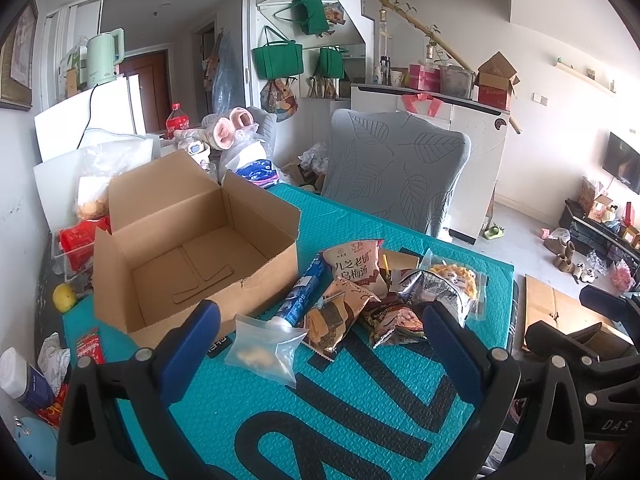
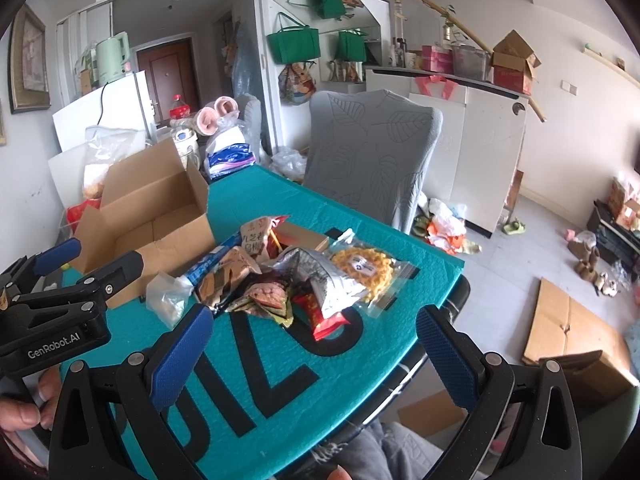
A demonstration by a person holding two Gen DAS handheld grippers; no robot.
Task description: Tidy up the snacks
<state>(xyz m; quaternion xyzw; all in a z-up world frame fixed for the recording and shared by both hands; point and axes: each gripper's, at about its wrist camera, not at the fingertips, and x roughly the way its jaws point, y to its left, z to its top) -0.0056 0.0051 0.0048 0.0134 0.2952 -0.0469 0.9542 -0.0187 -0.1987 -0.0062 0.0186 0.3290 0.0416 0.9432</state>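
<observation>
Both poised above the near edge of the desk [image 1: 360, 420], nothing gripped.

Left hand-held gripper [image 1: 320, 344]: spread wide, blue pads framing the clear bag [image 1: 264, 348] and the near side of the snack pile, touching neither. Likely lined up for a first pick, the clear bag being nearest.

Right hand-held gripper [image 2: 314, 344]: also spread, empty, aimed at the pile's right side, above the red packet [image 2: 326, 318] and silver packet [image 2: 320, 276].

Snacks: heaped mid-desk on the teal mat [image 2: 248, 208], just right of the open box [image 1: 196, 248]. Blue tube [image 1: 304, 292] leaning by the box wall; plum-drink pouch [image 1: 354, 264] at the back; yellow-crisp zip bag [image 2: 366, 270] at the right edge.

Box: flaps up, empty apart from loose cardboard inserts lying flat on its floor; apparently the destination, set beside the pile for short carries. Task seemingly not yet begun.

Left view only: box interior in full, red wrapper [image 1: 90, 346] and lemon-like fruit [image 1: 64, 297] off the mat's left edge.

Right view only: the red packet under the silver one, the pile's near underside, a hand [image 2: 24, 408] holding the left tool, a knee in grey fabric [image 2: 360, 452] below the desk.
</observation>
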